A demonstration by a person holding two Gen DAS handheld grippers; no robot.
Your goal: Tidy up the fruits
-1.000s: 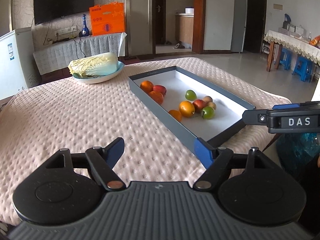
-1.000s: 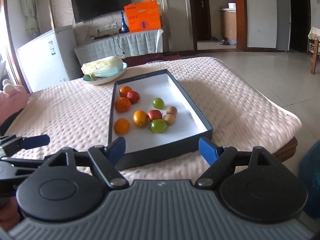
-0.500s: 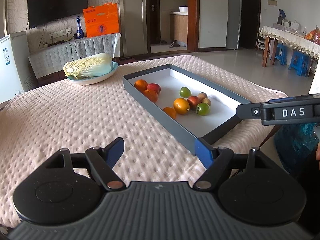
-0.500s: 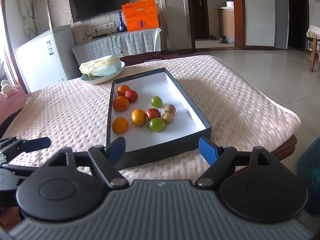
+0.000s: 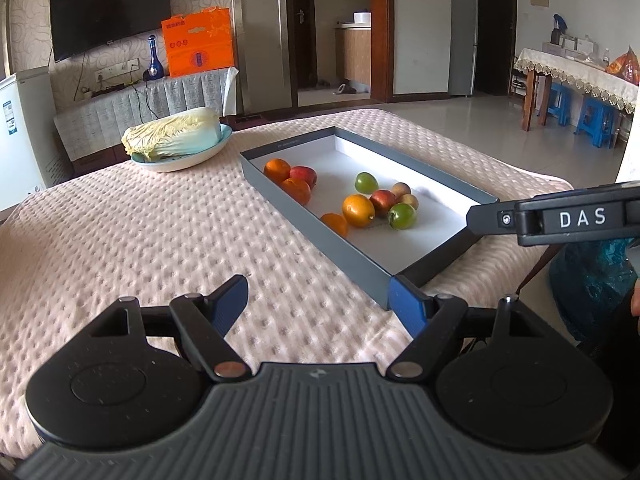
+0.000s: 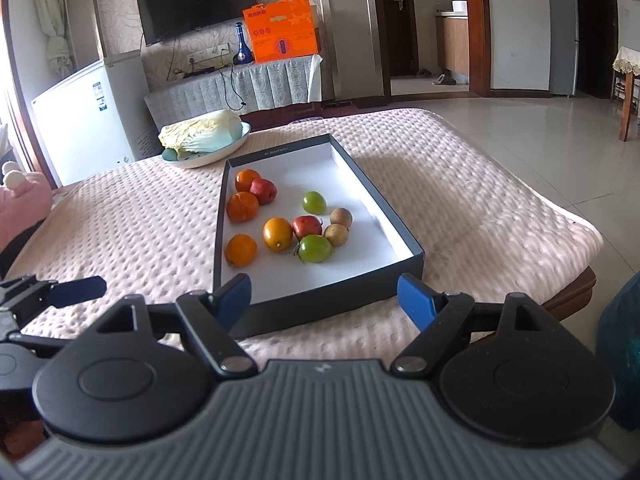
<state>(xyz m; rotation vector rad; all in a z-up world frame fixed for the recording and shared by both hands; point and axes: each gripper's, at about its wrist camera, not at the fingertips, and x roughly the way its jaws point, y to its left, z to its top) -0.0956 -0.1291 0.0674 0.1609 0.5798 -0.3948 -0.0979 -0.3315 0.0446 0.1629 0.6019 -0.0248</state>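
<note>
A shallow dark box with a white floor lies on the pink quilted table and holds several loose fruits. Among them are an orange, a red apple, a green tomato, a second green fruit and two small brown ones. My right gripper hovers open just in front of the box's near wall. My left gripper stands open over the quilt, its right fingertip near the box's near corner. Neither holds anything.
A plate with a napa cabbage stands beyond the box at the back left. The table edge drops off to the right. A pink soft toy lies at the far left. The right gripper's body crosses the left view.
The view of the left wrist has levelled slightly through a small roll; the box and fruit lie where they were. Both grippers remain open and in place.
</note>
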